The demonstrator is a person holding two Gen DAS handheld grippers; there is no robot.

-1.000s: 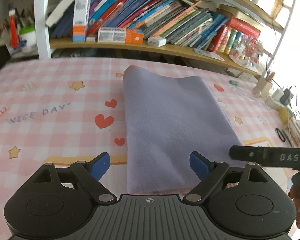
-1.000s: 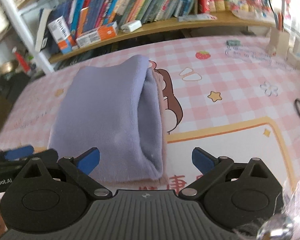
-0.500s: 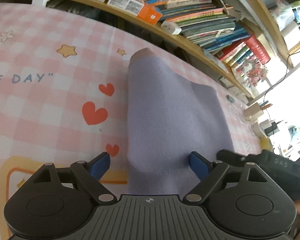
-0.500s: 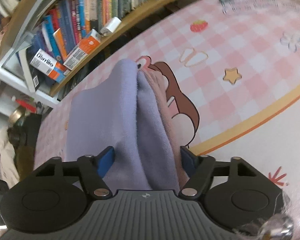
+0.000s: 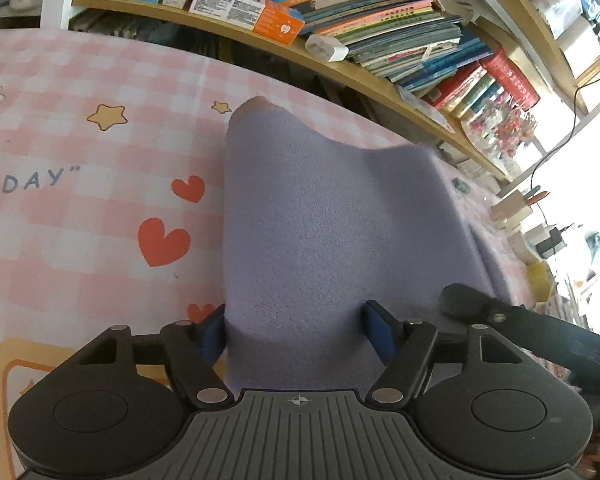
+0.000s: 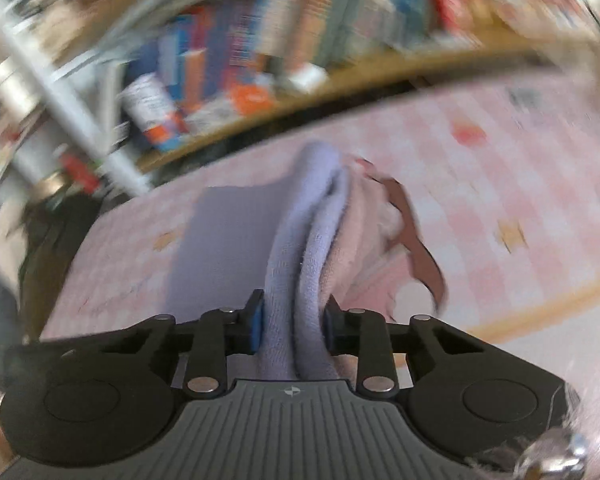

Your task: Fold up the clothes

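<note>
A folded lilac garment lies on the pink checked tablecloth. Its near edge runs between the blue pads of my left gripper, whose jaws stand partly closed around the cloth without clearly pinching it. In the blurred right wrist view, my right gripper is shut on the garment's thick right edge, with lilac and pink layers bunched up between the pads. The right gripper's black body shows at the right of the left wrist view.
A wooden bookshelf packed with books and boxes runs along the far side of the table. Small items, a cable and a pen holder stand at the far right. A white shelf post is at the left in the right wrist view.
Both grippers moved forward onto the garment's near edge. The right gripper closed on the cloth's right edge and is moving fast. The left jaws narrowed around the cloth.
</note>
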